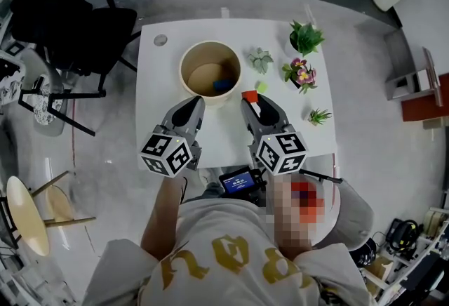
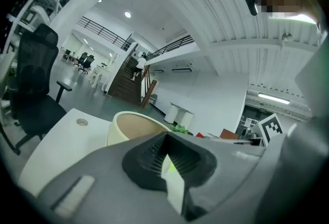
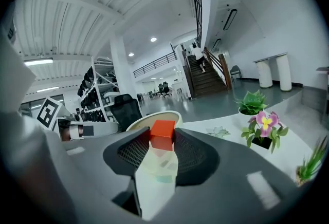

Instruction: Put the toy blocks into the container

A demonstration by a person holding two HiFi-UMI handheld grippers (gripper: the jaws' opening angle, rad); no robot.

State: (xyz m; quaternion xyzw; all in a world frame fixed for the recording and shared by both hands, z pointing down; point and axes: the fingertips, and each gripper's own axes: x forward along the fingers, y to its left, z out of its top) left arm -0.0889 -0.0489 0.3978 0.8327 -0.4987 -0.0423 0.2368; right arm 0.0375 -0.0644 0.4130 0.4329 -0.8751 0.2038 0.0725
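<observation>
Red block (image 3: 163,133) is clamped in the right gripper (image 3: 163,141) beside the cream container (image 1: 210,44), apparently ready for dropping in; left gripper (image 2: 165,160) is closed, empty.

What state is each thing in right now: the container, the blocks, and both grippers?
container, upright, open top, one block inside
blue block, lying in the container
right gripper, shut on the red block
red block, clamped between the right gripper's jaws
green block, lying on the table, right of the container
left gripper, jaws together, empty
</observation>
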